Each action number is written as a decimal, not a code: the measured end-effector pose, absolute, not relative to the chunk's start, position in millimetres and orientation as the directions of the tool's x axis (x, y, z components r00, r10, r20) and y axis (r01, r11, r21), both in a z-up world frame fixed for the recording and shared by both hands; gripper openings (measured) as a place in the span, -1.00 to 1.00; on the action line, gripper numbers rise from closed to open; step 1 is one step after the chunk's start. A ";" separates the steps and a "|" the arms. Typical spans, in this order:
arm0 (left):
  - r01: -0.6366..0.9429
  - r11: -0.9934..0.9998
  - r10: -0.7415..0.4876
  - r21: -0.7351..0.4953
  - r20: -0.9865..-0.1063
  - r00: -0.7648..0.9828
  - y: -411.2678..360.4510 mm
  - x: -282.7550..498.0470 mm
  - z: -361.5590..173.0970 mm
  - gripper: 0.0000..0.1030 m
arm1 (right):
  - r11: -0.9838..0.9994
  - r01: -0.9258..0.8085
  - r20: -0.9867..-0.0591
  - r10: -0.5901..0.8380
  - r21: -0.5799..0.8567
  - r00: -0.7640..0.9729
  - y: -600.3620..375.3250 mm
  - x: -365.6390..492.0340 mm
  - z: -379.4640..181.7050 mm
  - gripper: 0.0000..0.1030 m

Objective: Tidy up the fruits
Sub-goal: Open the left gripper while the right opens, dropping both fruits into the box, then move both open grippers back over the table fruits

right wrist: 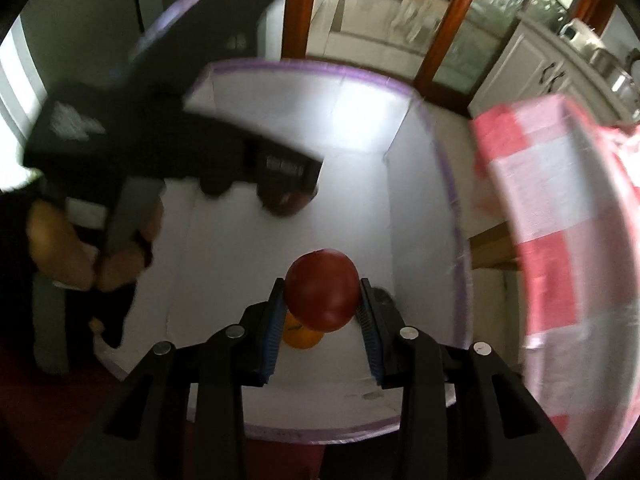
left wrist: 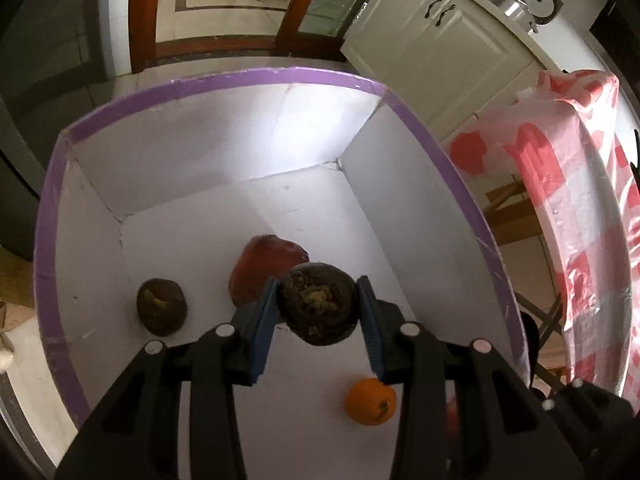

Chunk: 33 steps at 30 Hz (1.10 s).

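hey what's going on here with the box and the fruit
A person with two handheld tongs is putting fruit into a white box. The left tongs hold a dark brown fruit above the box floor; the right tongs hold a red apple. An orange, another dark fruit and a red fruit already lie inside.

A red-checked tablecloth (left wrist: 576,208) hangs beside white cabinets (left wrist: 432,52).

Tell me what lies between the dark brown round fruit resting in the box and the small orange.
Left wrist view: the left gripper with its held dark fruit; otherwise bare white box floor.
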<state>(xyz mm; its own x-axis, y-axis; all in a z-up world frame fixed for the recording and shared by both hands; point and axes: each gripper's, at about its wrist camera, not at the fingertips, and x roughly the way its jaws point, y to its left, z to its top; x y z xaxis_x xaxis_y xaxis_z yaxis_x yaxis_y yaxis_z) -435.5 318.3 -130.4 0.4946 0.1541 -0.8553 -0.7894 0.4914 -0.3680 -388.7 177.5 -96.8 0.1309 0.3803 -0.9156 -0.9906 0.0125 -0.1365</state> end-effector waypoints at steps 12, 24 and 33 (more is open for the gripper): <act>-0.841 0.420 0.171 -0.341 -0.880 0.442 328.6 -445.8 -137.6 0.43 | 0.024 -0.995 -0.940 0.326 -0.097 0.100 173.6 -386.4 -115.4 0.24; -0.844 0.380 0.197 -0.379 -0.858 0.474 330.8 -451.9 -131.6 0.82 | 0.038 -0.993 -0.914 0.389 -0.108 0.114 172.4 -371.9 -94.3 0.58; -0.749 0.467 0.302 -0.469 -0.712 0.634 321.3 -454.3 -77.4 0.92 | 0.116 -0.990 -0.808 0.574 -0.082 0.134 155.9 -353.5 -35.5 0.69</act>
